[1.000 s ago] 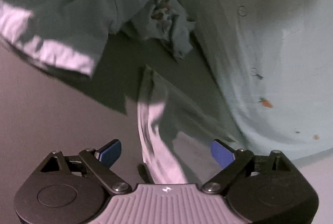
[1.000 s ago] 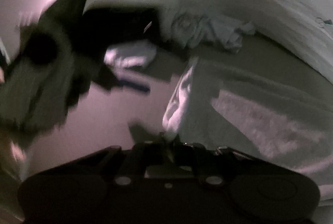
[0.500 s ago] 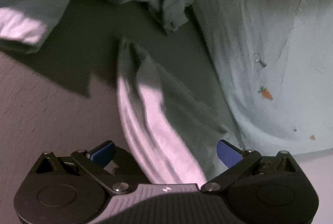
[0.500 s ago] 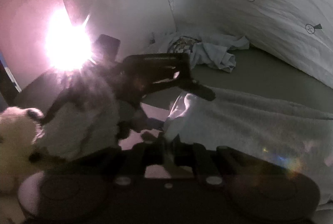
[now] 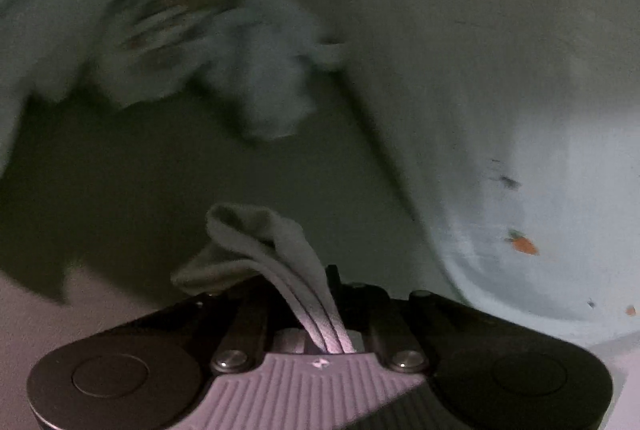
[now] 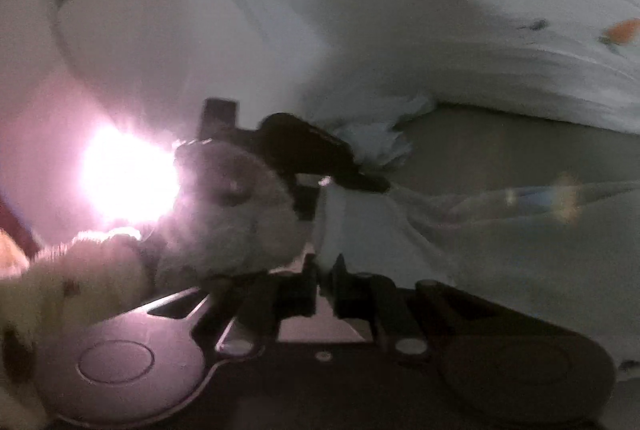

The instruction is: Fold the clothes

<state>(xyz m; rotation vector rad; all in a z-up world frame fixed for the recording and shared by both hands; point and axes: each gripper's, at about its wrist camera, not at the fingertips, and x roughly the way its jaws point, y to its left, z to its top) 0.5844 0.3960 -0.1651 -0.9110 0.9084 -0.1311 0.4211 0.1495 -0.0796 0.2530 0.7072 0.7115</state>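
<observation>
A pale grey-green garment (image 5: 256, 234) is pinched in a bunched fold between the fingers of my left gripper (image 5: 320, 294), which is shut on it. In the right wrist view the same garment (image 6: 380, 226) stretches to the right, and my right gripper (image 6: 326, 282) is shut on its near edge. The left gripper (image 6: 312, 150) shows there as a dark shape just beyond, gripping the cloth. Both views are blurred by motion.
A crumpled pile of clothes (image 5: 224, 42) lies farther back on the dark sheet (image 5: 160, 170). A white duvet with a carrot print (image 5: 520, 110) rises on the right. A plush toy (image 6: 232, 214) and a glaring light (image 6: 128, 174) fill the left of the right wrist view.
The left gripper's jaws went from wide open to shut on the garment's fold. Both grippers moved with the cloth, and the plush toy now looms closer in the right wrist view.
</observation>
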